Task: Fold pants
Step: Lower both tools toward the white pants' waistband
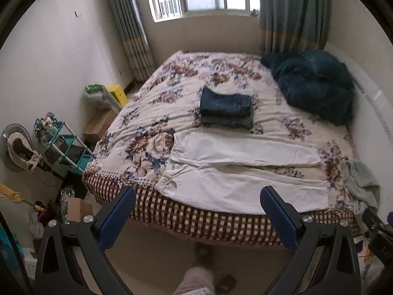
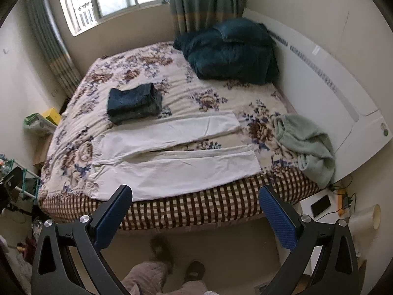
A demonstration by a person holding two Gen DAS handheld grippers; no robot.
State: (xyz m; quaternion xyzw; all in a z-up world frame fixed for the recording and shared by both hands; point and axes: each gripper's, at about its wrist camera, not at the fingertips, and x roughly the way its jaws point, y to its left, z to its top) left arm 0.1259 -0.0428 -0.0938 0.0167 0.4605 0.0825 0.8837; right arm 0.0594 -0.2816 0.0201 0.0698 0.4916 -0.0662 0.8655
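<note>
White pants (image 1: 235,172) (image 2: 172,157) lie spread flat on the floral bed (image 1: 152,113) (image 2: 98,113), waist to the left, both legs stretching right and slightly apart. The near leg reaches the bed's front edge. My left gripper (image 1: 197,194) hangs open in front of the bed edge, above the floor, near the waist and near leg, holding nothing. Further right, my right gripper (image 2: 195,193) is open too, empty, facing the near leg's lower half from off the bed.
A stack of folded dark jeans (image 1: 226,108) (image 2: 135,103) sits behind the pants. A dark teal quilt (image 1: 316,83) (image 2: 231,51) lies at the far right corner, a pale green garment (image 1: 363,184) (image 2: 307,145) at the right edge. A person's leg and slippers (image 2: 194,270) are below. Clutter and a teal rack (image 1: 66,147) stand left.
</note>
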